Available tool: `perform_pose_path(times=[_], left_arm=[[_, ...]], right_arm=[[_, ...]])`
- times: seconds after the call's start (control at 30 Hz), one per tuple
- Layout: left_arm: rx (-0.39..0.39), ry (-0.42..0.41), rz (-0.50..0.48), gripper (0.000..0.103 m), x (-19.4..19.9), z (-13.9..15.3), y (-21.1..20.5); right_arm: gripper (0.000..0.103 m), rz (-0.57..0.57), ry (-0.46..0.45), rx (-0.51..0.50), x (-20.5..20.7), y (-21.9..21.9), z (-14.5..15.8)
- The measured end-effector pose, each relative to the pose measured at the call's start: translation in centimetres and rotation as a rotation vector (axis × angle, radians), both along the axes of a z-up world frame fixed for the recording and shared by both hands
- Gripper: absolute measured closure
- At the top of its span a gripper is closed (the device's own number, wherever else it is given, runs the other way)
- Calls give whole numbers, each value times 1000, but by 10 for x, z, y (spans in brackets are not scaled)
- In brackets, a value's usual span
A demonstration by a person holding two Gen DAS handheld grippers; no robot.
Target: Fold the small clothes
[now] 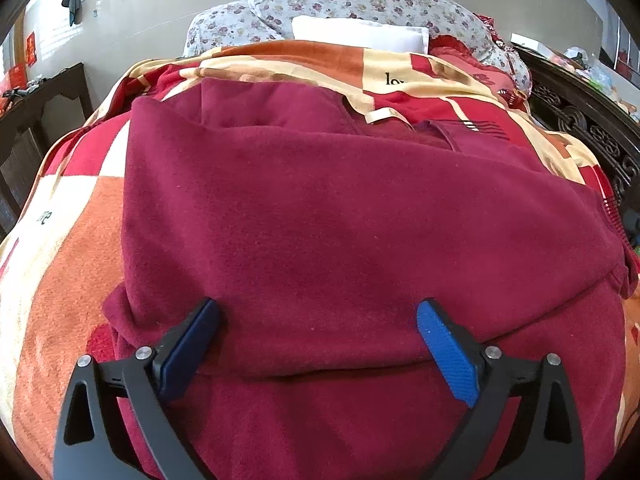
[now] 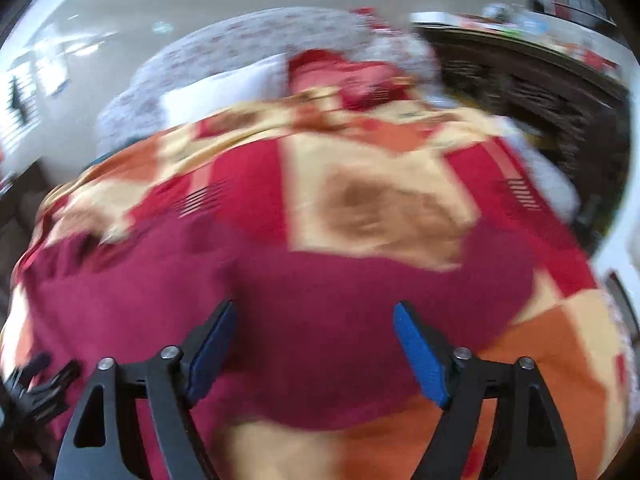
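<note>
A dark red garment (image 1: 320,220) lies spread on the patterned blanket (image 1: 60,280), with its upper layer folded over the lower part. My left gripper (image 1: 318,312) is open and empty, its blue pads (image 1: 448,356) wide apart just above the garment's near fold edge. In the blurred right wrist view, my right gripper (image 2: 314,316) is open and empty over the garment's right part (image 2: 320,320). The left gripper's black frame shows at the lower left of that view (image 2: 32,392).
Floral pillows (image 1: 360,4) and a white pillow (image 1: 360,34) lie at the bed's far end. A dark carved wooden headboard (image 1: 580,120) runs along the right. A dark wooden table (image 1: 44,100) stands at the left. The blanket continues to the right (image 2: 400,200).
</note>
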State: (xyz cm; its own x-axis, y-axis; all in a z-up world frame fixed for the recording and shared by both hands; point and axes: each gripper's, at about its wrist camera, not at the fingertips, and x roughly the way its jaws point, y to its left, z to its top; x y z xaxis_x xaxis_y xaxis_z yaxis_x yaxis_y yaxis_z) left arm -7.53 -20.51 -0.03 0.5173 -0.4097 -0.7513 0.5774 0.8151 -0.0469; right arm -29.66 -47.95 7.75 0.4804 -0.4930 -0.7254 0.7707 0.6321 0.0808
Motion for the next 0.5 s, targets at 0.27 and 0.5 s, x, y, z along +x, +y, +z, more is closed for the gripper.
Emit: perform_pose_path(times=[0.27, 0.5], left_arm=[[-8, 7, -4, 2, 1, -1, 0], [-6, 5, -3, 2, 1, -1, 0]], right_arm=[[11, -224, 65, 125, -23, -107, -22], [32, -196, 82, 274, -26, -136, -62]])
